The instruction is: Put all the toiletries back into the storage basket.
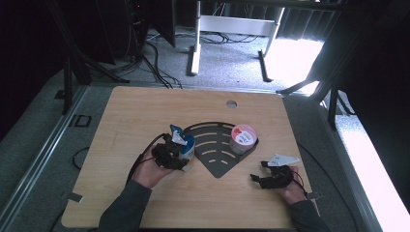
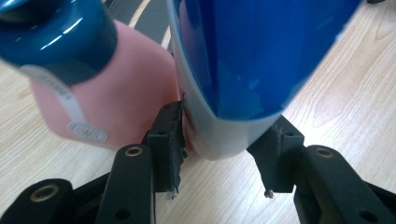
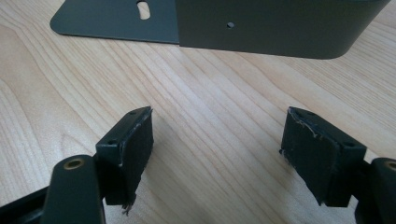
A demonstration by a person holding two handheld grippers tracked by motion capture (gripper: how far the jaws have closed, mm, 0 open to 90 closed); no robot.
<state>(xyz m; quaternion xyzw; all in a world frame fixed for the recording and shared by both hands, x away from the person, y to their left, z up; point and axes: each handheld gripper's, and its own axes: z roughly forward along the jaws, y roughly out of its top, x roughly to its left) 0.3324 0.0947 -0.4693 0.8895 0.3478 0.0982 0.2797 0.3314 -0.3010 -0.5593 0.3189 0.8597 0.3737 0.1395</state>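
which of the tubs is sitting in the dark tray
The red-lidded tub stands in the tray. The blue tub is on the table beside it, between the left tongs.

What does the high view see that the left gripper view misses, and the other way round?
High view's extras: a red-and-white cup sitting on the dark tray, and the right gripper resting open on the table.
Left gripper view's extras: a close look at a pink bottle with a blue cap, right beside the blue tub.
Both: the left gripper with the blue tub between its jaws, on the wooden table.
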